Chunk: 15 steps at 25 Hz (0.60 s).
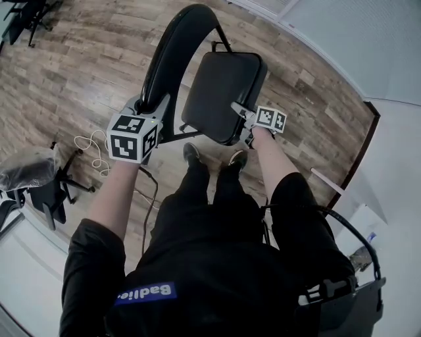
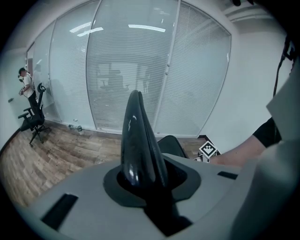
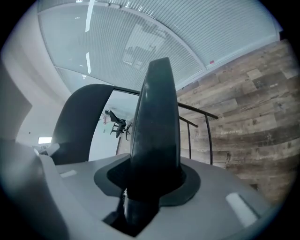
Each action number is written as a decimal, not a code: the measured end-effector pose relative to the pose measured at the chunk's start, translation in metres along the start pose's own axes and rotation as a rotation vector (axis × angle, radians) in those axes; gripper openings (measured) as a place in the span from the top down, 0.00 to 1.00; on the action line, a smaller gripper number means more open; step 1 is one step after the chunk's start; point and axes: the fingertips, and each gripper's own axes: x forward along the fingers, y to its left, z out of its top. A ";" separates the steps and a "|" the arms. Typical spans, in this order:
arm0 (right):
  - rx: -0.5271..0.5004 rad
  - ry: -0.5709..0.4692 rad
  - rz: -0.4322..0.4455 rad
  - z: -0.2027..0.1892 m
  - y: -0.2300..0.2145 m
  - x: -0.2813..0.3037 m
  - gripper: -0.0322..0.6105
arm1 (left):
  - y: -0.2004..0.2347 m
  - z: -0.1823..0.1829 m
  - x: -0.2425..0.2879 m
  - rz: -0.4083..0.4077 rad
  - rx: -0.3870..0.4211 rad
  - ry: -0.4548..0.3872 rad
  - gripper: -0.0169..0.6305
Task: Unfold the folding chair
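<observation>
The black folding chair stands on the wood floor right in front of my feet. In the head view its curved glossy backrest (image 1: 177,46) arches at the left and its padded seat (image 1: 220,92) tilts at the right. My left gripper (image 1: 150,108) is shut on the lower end of the backrest, whose rim (image 2: 138,140) rises between the jaws in the left gripper view. My right gripper (image 1: 242,122) grips the seat's near edge. In the right gripper view the seat pad (image 3: 157,122) fills the gap between the jaws, with the backrest (image 3: 77,126) at the left and thin frame tubes (image 3: 208,136) behind.
An office chair (image 1: 39,184) and a loose white cable (image 1: 92,148) lie on the floor at the left. Another chair (image 1: 26,16) stands at the far top left. A glass partition with blinds (image 2: 136,70) runs behind, and a person (image 2: 26,84) stands far off beside it.
</observation>
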 end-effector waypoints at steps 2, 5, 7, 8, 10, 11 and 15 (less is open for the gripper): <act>0.023 -0.001 0.021 0.001 -0.021 -0.010 0.72 | -0.002 -0.004 0.007 -0.010 -0.010 0.001 0.84; 0.056 -0.005 0.044 0.002 -0.049 -0.018 0.71 | 0.003 -0.010 0.014 -0.036 -0.033 -0.007 0.84; 0.073 -0.005 0.059 0.000 -0.066 -0.021 0.70 | 0.007 -0.015 0.018 -0.052 -0.041 -0.018 0.84; 0.078 -0.005 0.068 0.001 -0.075 -0.022 0.69 | 0.009 -0.017 0.021 -0.058 -0.044 -0.023 0.84; 0.086 -0.006 0.087 0.002 -0.091 -0.026 0.68 | 0.011 -0.020 0.028 -0.072 -0.052 -0.028 0.84; 0.090 -0.005 0.096 0.002 -0.099 -0.028 0.68 | 0.012 -0.023 0.032 -0.080 -0.059 -0.028 0.84; 0.103 -0.003 0.106 -0.002 -0.128 -0.033 0.66 | 0.017 -0.033 0.043 -0.115 -0.092 -0.035 0.84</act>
